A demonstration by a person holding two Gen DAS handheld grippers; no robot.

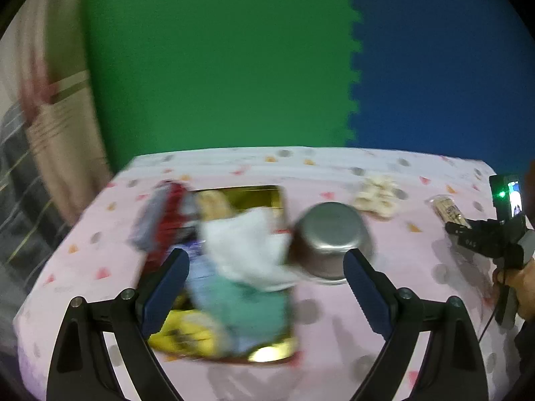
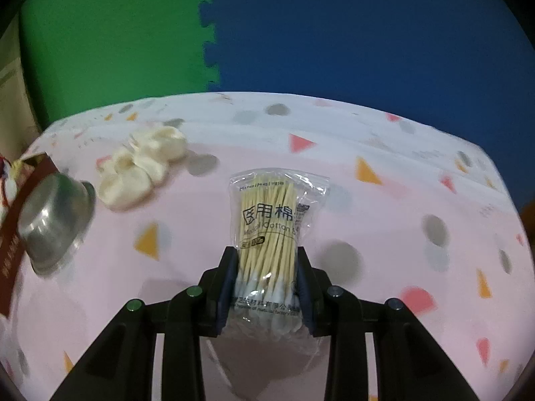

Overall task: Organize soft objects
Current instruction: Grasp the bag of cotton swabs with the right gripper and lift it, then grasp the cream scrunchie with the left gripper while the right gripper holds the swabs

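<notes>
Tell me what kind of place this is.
Probably a home setup for recording tasks: a table under a pink patterned cloth, green and blue foam mats as backdrop, and a box of soft goods.

A tabletop (image 2: 384,207) under a pink cloth printed with grey dots and coloured triangles carries everything. On it lie a gold tray (image 1: 271,354) heaped with soft things, an upturned steel bowl (image 2: 55,224) just beside the tray, a cluster of cotton pads (image 2: 140,167) beyond the bowl, and a bag of swabs (image 2: 271,220).
</notes>
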